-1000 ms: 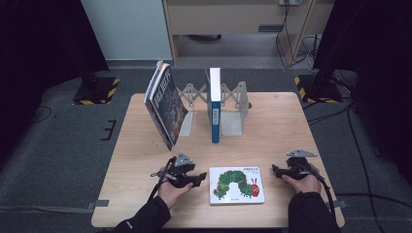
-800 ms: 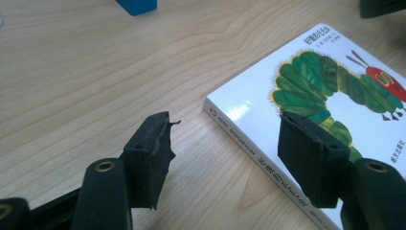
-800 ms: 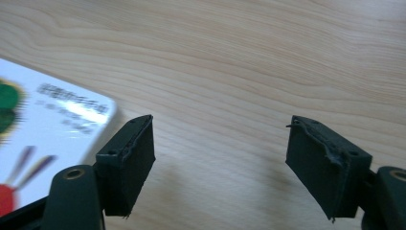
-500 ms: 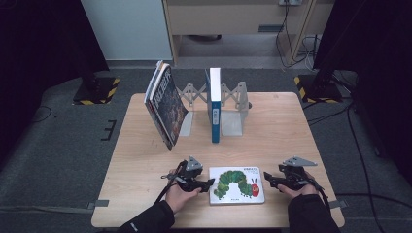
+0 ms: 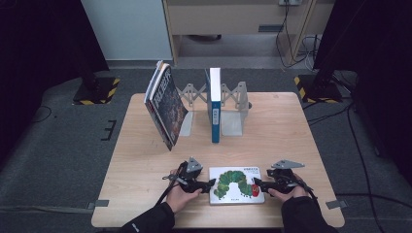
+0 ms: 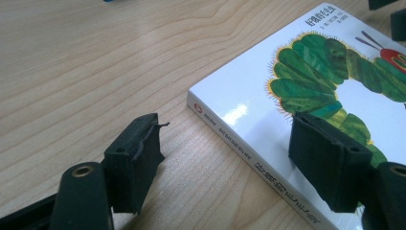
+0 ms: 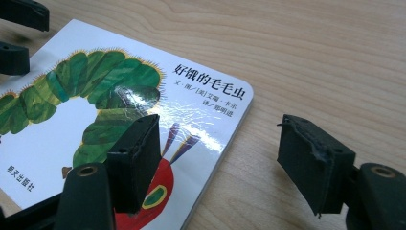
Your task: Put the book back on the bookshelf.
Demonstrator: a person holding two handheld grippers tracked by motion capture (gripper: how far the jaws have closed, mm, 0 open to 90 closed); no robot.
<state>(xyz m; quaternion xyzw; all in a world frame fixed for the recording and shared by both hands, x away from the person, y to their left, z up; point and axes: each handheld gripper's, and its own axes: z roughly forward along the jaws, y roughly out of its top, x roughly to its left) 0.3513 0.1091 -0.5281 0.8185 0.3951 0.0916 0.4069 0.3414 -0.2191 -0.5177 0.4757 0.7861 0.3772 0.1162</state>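
Observation:
A white picture book (image 5: 236, 184) with a green caterpillar on its cover lies flat near the table's front edge. My left gripper (image 5: 209, 185) is at the book's left edge and my right gripper (image 5: 256, 184) at its right edge. In the left gripper view the gripper (image 6: 230, 158) straddles the book's spine (image 6: 239, 148), one pad (image 6: 325, 163) over the cover and the other over bare wood. Its jaws have just been opening. In the right gripper view the gripper (image 7: 222, 163) straddles the book's (image 7: 95, 96) right edge. Its jaws have just been closing, and the pads stand apart from the book.
At the back of the wooden table (image 5: 291, 131) a metal book stand (image 5: 233, 104) holds an upright blue-and-white book (image 5: 214, 104). Dark books (image 5: 165, 104) lean at its left. A cabinet and floor cables lie beyond the table.
Both hands have moved inward to the book: the right gripper slid left to its right edge, and the left gripper came down and right to its left edge.

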